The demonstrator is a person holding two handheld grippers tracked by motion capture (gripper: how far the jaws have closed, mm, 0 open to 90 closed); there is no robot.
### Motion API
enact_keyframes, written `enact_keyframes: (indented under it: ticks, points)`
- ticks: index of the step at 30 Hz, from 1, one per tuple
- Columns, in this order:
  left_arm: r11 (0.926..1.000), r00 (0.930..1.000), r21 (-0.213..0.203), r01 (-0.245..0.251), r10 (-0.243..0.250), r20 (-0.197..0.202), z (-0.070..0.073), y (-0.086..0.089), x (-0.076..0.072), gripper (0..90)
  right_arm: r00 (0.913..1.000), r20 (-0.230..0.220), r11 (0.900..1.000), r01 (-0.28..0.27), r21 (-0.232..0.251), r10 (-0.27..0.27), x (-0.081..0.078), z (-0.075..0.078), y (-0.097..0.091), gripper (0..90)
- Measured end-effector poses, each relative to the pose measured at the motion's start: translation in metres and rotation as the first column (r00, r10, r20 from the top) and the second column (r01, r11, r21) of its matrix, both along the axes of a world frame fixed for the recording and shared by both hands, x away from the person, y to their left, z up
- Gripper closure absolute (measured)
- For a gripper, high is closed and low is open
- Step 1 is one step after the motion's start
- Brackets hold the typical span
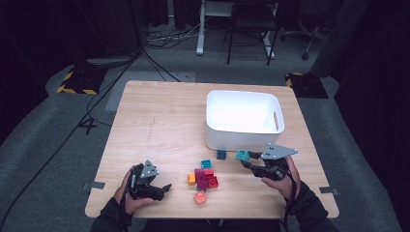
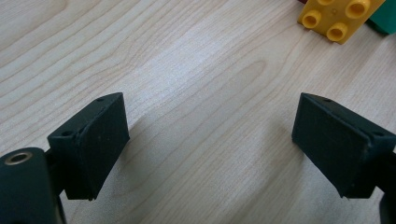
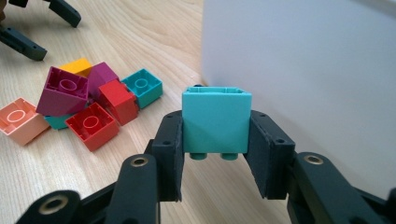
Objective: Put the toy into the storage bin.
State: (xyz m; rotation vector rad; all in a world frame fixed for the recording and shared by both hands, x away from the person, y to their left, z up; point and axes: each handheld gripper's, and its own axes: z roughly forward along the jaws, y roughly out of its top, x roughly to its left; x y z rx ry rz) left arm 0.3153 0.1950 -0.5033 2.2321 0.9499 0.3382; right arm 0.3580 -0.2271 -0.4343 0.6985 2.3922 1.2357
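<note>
On the left, the left hand-held gripper point(image 1: 166, 186) rests low on the table point(image 1: 159, 121), jaws wide apart and holding nothing. Blocks point(image 1: 202, 180) lie piled in the middle. The right hand-held gripper point(image 1: 245, 160) squeezes a teal block point(image 1: 241, 155) – the bin point(image 1: 243, 119) sits just behind it, nearest this hand. The right gripper view shows the block's studs pointing down.
</note>
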Motion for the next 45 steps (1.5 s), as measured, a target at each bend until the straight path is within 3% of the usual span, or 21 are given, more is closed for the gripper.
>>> enact_keyframes:
  ticks: [26,45]
  points:
    - [1.0000,1.0000,0.007,-0.004,0.004,0.002,0.000,0.000,0.000,10.5,0.9977,0.032,0.9967,0.059,0.056,-0.060,-0.006,0.036,-0.034,59.4]
    - [1.0000,1.0000,0.006,-0.004,0.004,0.001,0.000,0.000,0.000,10.5,0.9923,0.086,0.9937,0.083,0.076,-0.089,-0.001,0.065,-0.039,59.5]
